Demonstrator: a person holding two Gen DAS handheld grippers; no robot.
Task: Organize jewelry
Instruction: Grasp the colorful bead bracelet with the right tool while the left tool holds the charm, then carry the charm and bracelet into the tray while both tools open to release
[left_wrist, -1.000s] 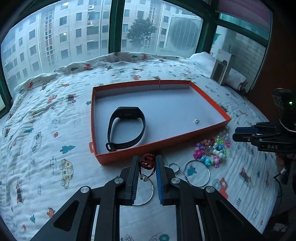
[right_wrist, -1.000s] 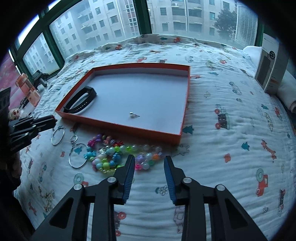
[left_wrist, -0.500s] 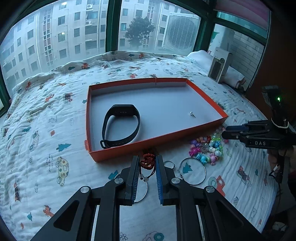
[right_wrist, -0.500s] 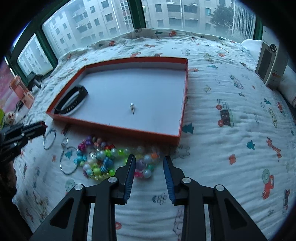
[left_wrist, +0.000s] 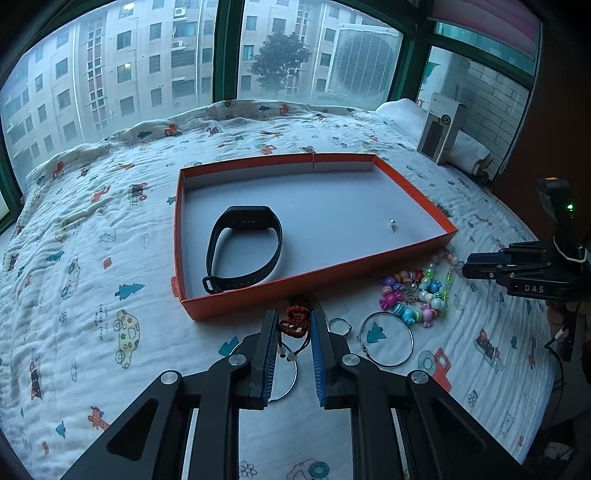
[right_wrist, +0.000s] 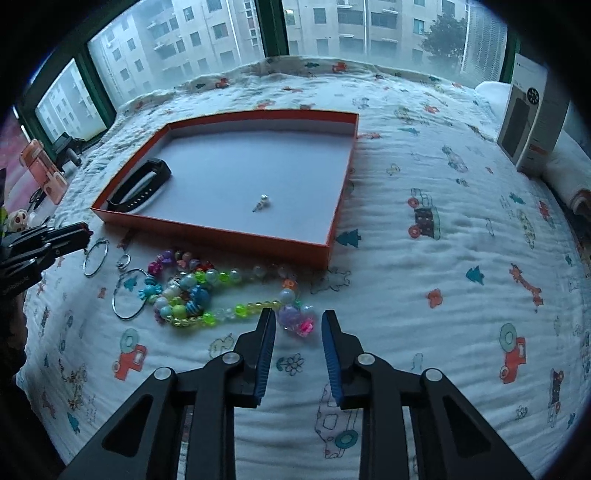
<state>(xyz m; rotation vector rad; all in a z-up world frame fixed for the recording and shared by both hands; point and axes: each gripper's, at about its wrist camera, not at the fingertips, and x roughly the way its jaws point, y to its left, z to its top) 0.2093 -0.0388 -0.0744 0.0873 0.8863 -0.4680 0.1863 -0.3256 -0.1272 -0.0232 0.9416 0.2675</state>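
Note:
My left gripper (left_wrist: 294, 325) is shut on a red braided cord bracelet (left_wrist: 295, 320), just in front of the near wall of the orange tray (left_wrist: 240, 302). In the tray lie a black wristband (left_wrist: 243, 251) and a small pearl stud (left_wrist: 392, 223). Over the pink and purple end of a colourful bead necklace (right_wrist: 192, 291) on the quilt is my right gripper (right_wrist: 298, 317). Its jaws are closing with those end beads between them, a thin gap left on each side. Silver hoops (left_wrist: 386, 339) and a small ring (left_wrist: 338, 326) lie by the beads.
The tray (right_wrist: 221, 236) sits mid-bed on a printed white quilt. A grey-and-white carton (right_wrist: 532, 110) stands at the back right beside a rolled white towel (left_wrist: 469, 151). Pink items (right_wrist: 44, 173) sit on the left sill. Windows line the far side.
My right gripper has come down and forward to the necklace's end beads, and its jaws have narrowed around them. The left gripper stays shut on the red cord.

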